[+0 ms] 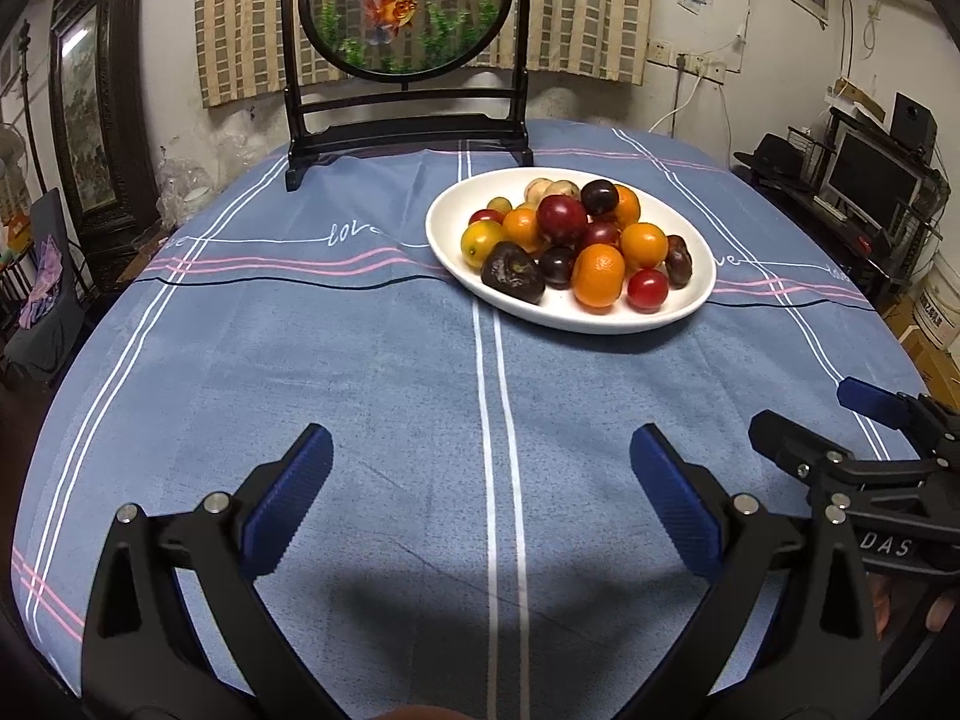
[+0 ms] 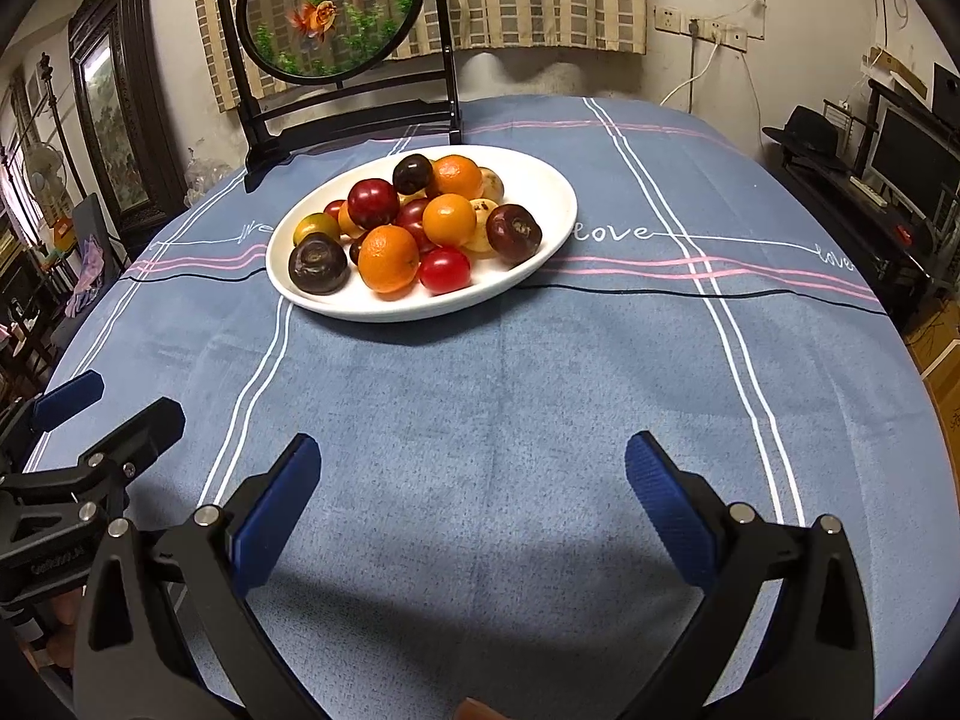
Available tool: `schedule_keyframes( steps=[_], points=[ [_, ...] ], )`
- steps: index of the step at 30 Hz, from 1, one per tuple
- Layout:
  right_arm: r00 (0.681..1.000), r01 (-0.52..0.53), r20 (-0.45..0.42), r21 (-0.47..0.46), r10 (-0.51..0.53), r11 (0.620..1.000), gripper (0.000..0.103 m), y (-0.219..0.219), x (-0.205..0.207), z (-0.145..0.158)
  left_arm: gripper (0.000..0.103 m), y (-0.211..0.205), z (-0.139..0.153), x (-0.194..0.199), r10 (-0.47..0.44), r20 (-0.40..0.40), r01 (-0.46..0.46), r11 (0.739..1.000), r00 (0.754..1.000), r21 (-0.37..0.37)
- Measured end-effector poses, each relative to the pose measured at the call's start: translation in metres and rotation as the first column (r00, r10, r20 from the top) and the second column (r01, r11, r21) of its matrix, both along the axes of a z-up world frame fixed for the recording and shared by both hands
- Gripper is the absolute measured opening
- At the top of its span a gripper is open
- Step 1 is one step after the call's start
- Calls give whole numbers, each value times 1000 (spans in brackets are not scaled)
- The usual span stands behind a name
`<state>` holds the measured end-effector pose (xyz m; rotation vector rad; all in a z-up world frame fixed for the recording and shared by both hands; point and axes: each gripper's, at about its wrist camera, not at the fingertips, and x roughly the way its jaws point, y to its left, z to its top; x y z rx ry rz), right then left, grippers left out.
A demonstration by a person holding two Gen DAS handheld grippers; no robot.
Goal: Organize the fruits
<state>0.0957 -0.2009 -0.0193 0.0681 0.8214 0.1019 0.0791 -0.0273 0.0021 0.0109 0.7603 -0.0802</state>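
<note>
We hold the left gripper (image 1: 480, 468) and right gripper (image 2: 471, 474) low over the near surface (image 2: 480, 396), fingers spread apart and holding nothing; the fruits (image 2: 414, 222) lie heaped on the plate (image 2: 540, 192) farther off, none loose on the cloth; that fits either a sorted pile or one awaiting sorting; the goldfish screen (image 1: 408, 6) stands beyond.

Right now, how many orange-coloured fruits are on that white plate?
4 show on the white plate: the front orange, the middle orange, the back orange, and the left orange beside a red plum. More may be buried in the pile.
</note>
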Motion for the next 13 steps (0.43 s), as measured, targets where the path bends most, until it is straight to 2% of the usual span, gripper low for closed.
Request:
schedule_keyframes(
  steps=[13],
  points=[
    [1000,1,-15,-5,-1,1000,102,-1,-1,-4,101,-1,-6,2,0,-41,0,1000,999,14]
  ],
)
